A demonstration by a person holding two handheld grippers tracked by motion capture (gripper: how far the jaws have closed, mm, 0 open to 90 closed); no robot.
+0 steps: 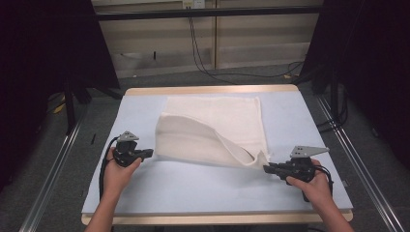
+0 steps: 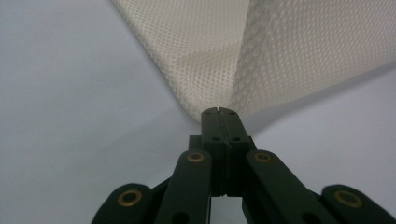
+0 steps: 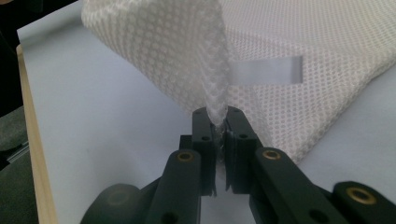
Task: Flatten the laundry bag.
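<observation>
Item: cream mesh towel (image 1: 212, 128) on blue table (image 1: 203, 186), near edge running nine-to-three o'clock between left gripper (image 1: 147, 153), clamped on its nine o'clock corner, and right gripper (image 1: 267, 169), clamped on its three o'clock corner.

Lab: curtained rig (image 1: 43, 43), trailing cables (image 1: 203, 58).
</observation>
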